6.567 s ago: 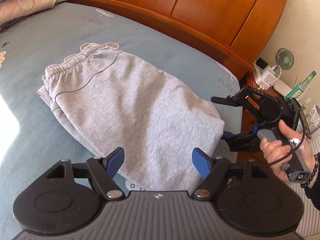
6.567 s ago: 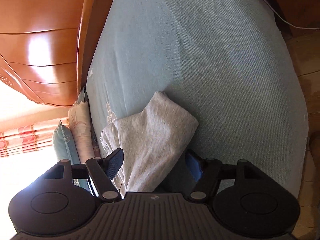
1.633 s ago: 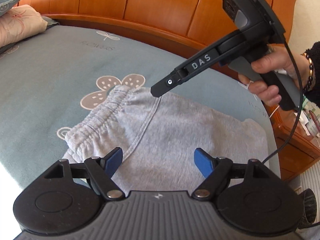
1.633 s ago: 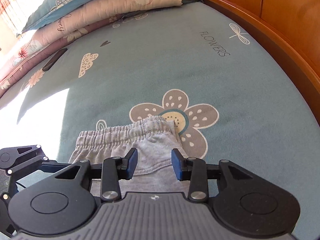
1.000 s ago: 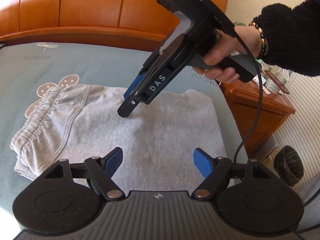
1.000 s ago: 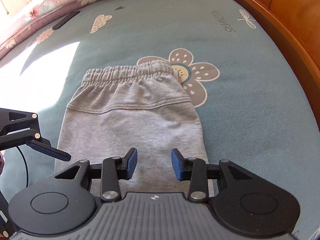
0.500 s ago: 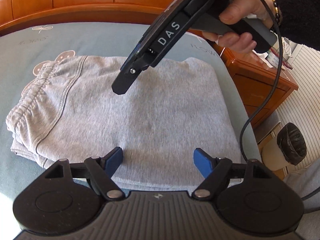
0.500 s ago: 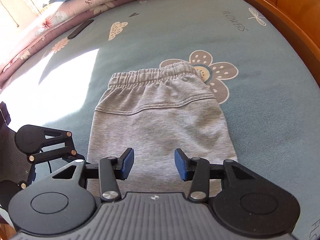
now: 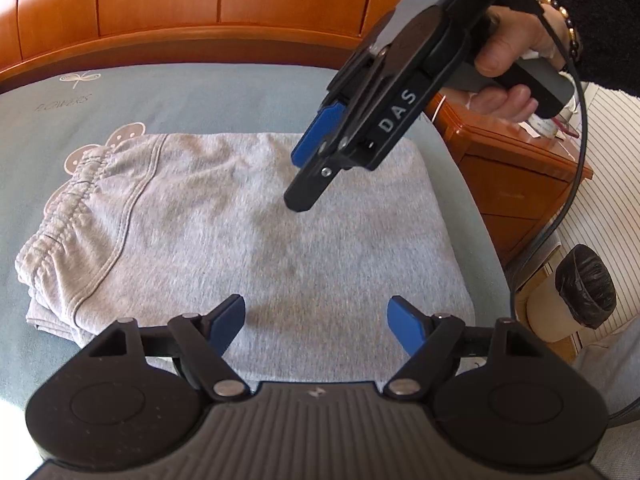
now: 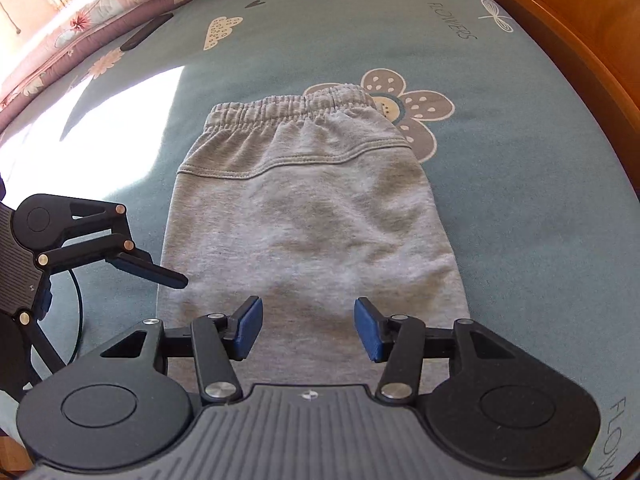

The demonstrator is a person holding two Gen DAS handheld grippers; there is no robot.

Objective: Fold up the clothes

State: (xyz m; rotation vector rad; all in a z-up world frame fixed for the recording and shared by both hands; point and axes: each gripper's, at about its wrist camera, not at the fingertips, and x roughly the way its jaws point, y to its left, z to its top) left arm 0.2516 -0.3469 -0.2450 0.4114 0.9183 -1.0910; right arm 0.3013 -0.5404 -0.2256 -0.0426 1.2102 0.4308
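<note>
Grey sweatpants [image 9: 260,232] lie folded flat on the bed, waistband [image 9: 68,208] to the left. My left gripper [image 9: 316,320] hovers open over their near edge with nothing between its fingers. My right gripper [image 9: 304,176] hangs tilted above the middle of the cloth, held by a person's hand [image 9: 504,52]. In the right wrist view the sweatpants [image 10: 308,208] stretch away to the waistband [image 10: 288,110]. There my right gripper [image 10: 308,328] is above their near end with its jaws opening and only air between the pads. A finger [image 10: 152,270] of my left gripper reaches in from the left.
The bed has a blue-green flowered sheet [image 10: 520,160] and a wooden headboard [image 9: 200,8]. Pillows [image 10: 120,12] are stacked at the far side, with a dark slim object [image 10: 146,32] near them. Beside the bed stand a wooden cabinet [image 9: 512,184] and a bin with a black bag [image 9: 584,288].
My right gripper has drawn back from the waistband to the other end of the sweatpants, and its jaws have widened. My left gripper has barely moved and stays open.
</note>
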